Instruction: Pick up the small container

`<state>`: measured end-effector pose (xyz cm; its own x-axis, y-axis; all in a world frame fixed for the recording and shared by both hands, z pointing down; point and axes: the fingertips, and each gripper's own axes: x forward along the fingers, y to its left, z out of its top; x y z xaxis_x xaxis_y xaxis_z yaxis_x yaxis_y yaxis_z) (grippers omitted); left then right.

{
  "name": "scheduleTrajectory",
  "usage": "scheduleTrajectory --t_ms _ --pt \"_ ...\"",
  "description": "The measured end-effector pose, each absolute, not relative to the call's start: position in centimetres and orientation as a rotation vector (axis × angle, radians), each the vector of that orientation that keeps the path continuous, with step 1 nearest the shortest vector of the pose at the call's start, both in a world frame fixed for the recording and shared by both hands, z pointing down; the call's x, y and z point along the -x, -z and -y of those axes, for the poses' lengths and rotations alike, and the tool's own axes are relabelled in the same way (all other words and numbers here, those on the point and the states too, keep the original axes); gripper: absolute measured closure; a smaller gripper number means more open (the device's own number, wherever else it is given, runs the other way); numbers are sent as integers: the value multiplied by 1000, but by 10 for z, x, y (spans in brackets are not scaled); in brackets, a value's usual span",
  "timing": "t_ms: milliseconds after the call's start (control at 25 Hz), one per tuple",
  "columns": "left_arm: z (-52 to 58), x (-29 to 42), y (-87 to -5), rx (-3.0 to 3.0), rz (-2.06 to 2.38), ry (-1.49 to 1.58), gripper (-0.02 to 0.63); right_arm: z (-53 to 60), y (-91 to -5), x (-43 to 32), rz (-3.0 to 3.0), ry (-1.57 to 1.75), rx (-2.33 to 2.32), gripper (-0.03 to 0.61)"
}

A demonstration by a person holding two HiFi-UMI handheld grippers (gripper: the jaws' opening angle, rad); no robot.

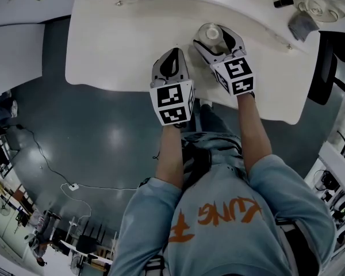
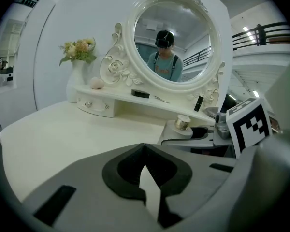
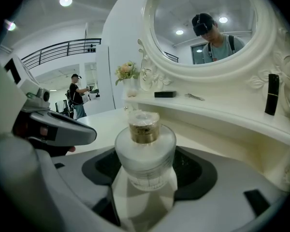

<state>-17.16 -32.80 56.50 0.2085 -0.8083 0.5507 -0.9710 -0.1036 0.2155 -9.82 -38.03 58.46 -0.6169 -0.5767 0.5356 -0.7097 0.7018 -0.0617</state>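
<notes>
The small container (image 3: pixel 145 149) is a frosted round jar with a gold neck and a clear cap. It stands upright on the white counter (image 1: pixel 115 45), near the counter's back, in front of the low shelf (image 3: pixel 222 112) under the oval mirror (image 3: pixel 208 23).

It sits right inside the right claw (image 3: pixel 145 178). In the right gripper view the jar fills the middle of the gap, with one dark pad on each side of its body and a strip of shadow between glass and pad on both sides. The claw is spread wide around it, not pressing on it. From the head view the jar (image 1: pixel 210 34) shows between the two grey jaws, towards the left one, and the right claw (image 1: pixel 217 39) reaches forward over the counter's front part.

The left claw (image 1: pixel 171 62) lies just beside the right one, on the person's left and a little nearer the counter's front edge. In its own view the left claw (image 2: pixel 145 146) has its jaw tips together and nothing between them; the jar (image 2: pixel 183 123) shows off to the right, well apart from it.

On the shelf a dark tube (image 3: pixel 271 94) stands upright, and a vase of flowers (image 2: pixel 77 52) stands at the far left end.
</notes>
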Motion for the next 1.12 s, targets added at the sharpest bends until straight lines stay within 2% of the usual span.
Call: scheduleTrajectory --t_ms 480,1120 --pt "297 159 -542 -1942 1738 -322 592 347 -558 59 2426 -481 -1122 250" --pt "268 97 -440 -2100 1908 -161 592 311 -440 -22 2590 -227 -1167 250"
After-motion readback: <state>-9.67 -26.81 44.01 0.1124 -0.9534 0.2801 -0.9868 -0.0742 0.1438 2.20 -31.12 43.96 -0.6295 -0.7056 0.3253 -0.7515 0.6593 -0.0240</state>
